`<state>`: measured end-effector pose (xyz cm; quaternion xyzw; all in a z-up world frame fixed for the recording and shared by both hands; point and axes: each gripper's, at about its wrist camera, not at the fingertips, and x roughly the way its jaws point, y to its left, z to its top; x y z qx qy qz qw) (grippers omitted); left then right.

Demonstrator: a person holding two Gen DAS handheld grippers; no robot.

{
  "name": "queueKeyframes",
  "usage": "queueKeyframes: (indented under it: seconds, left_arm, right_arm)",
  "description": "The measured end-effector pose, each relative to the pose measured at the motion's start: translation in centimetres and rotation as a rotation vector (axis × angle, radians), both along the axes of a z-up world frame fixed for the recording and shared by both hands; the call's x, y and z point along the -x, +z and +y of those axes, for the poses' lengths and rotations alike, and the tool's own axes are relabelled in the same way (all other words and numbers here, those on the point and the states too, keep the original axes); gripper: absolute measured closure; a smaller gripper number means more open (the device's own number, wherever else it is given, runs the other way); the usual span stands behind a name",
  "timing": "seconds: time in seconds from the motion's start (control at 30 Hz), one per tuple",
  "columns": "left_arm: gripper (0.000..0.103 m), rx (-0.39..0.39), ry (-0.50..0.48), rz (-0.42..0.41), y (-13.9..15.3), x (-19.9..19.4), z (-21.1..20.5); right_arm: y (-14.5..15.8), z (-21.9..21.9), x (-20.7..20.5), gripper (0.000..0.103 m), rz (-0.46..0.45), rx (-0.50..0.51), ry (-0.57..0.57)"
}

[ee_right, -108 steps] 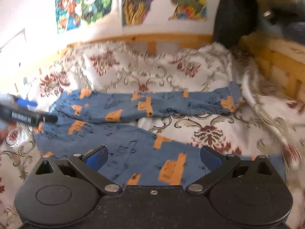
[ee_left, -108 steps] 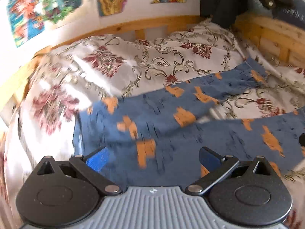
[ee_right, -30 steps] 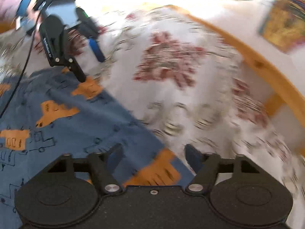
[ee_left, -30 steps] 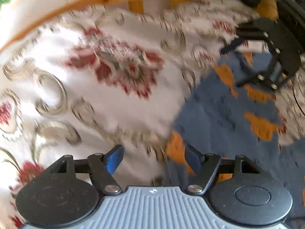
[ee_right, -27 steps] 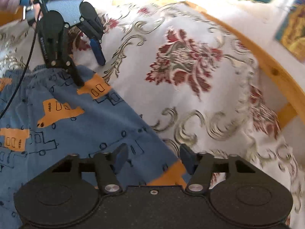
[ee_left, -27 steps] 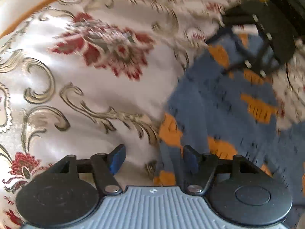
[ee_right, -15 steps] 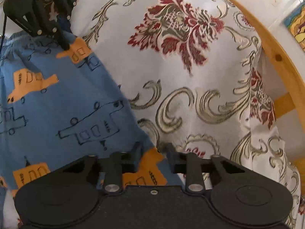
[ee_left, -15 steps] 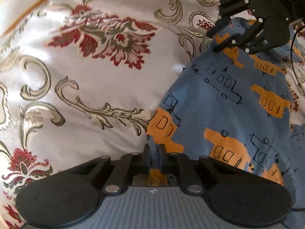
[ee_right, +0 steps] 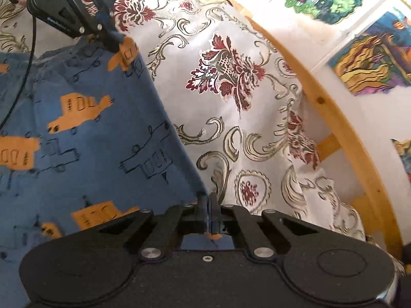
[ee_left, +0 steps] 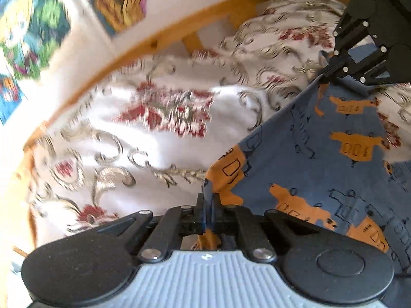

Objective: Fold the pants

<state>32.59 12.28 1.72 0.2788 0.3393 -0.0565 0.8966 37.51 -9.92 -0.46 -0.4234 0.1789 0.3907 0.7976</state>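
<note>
Left tool clamped on one edge corner of the blue pants; right tool clamped on the other corner. Pants stretched between them over the floral bedspread, beside the wooden bed frame.

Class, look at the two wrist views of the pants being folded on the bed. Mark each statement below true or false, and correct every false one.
1. The left gripper is shut on the pants. True.
2. The right gripper hangs open above the fabric. False: its jaws are closed on an edge of the pants.
3. The pants are blue with orange vehicle prints. True.
4. The bedspread is plain white. False: it is pale with red flowers and scrollwork.
5. Colourful pictures hang on the wall behind the wooden bed frame. True.
</note>
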Motion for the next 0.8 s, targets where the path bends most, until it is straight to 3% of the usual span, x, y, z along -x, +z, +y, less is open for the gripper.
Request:
queueKeyframes:
  seconds: [0.2,0.37,0.6,0.8]
  left_arm:
    - [0.099,-0.060,-0.088,-0.141,1.3,5.2,-2.3]
    - [0.099,-0.142,-0.189,-0.209,0.6,10.6,-3.6]
    - [0.099,-0.269,-0.346,-0.167,-2.5,17.3,-4.6]
    - [0.099,-0.298,-0.388,-0.076,-6.3,19.9,-4.9]
  right_arm:
    - [1.9,-2.7,6.1,0.103,-0.063,-0.075,-0.051]
    - [2.0,-4.8,14.9,0.103,-0.112,-0.073,-0.021]
    - [-1.2,-5.4,26.7,0.103,-0.082,0.002,0.019]
    - [-4.6,-4.1,31.3,0.103,0.040,-0.015,-0.052]
